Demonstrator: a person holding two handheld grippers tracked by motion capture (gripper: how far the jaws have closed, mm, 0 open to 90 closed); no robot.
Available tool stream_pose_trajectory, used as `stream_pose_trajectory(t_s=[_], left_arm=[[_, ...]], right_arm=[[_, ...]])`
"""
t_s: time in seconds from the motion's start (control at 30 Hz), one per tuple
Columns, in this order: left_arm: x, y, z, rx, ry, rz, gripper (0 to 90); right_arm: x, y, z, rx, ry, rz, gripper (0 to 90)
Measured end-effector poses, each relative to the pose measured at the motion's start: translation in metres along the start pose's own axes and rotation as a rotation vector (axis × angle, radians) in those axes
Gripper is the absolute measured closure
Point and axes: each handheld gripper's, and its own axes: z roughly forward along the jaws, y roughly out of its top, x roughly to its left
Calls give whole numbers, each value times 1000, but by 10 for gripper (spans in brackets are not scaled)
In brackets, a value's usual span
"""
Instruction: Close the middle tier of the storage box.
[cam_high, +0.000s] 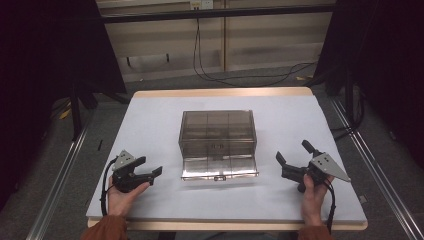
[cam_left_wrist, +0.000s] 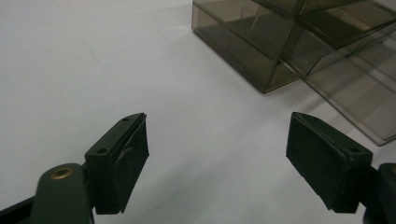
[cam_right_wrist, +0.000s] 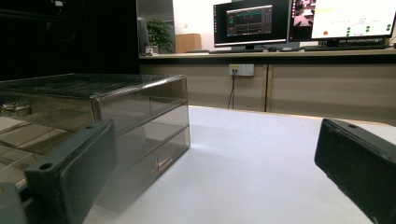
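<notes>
One smoky, see-through drawer box (cam_high: 218, 135) is sitting in the middle of the desk (cam_high: 150, 125), on its pale cover, with its front panel or lower drawer (cam_high: 220, 167) folded or pulled out toward the person. Dividers are showing faintly through the tinted walls. In the left gripper view the box corner (cam_left_wrist: 275, 79) is lying ahead and to the right of the jaws; in the right gripper view the box (cam_right_wrist: 116, 116) is rising just beyond the near jaw.

Flanking it, the left gripper (cam_high: 150, 167) and the right gripper (cam_high: 292, 155) are resting low on either side, near the box but not touching it. Both are standing with jaws wide apart and nothing between them, each gripped from behind by a hand (cam_high: 122, 195).

Judging from this, the step in hand is the approach to the box. Doing it well likely means steadying the body with one gripper while the other is meeting the thin front edge squarely, since clear plastic is probably slippery and light, and a skewed pinch could be sliding the whole box across the cover.
</notes>
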Motion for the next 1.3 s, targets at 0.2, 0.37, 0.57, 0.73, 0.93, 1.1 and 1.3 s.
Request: stream_pose_trajectory(t_s=[0.2, 0.37, 0.57, 0.73, 0.93, 1.1, 1.3], left_arm=[[-1, -2, -7, -15, -25, -18, 328], [-5, -2, -10, 2, -58, 12, 464], [-17, -1, -8, 46, -132, 62, 671], [-27, 0, -6, 77, -202, 85, 791], [-37, 1, -6, 90, -256, 106, 900], [-43, 2, -6, 96, -273, 110, 900], [-51, 3, -7, 106, -308, 114, 900]], right_arm=[[0, 0, 0, -1, 3, -8, 0], [0, 0, 0, 2, -2, -8, 0], [0, 0, 0, 1, -2, -8, 0], [1, 0, -1, 2, -2, -9, 0], [0, 0, 0, 1, -2, -8, 0], [0, 0, -1, 1, -2, -8, 0], [0, 0, 0, -1, 0, -7, 0]])
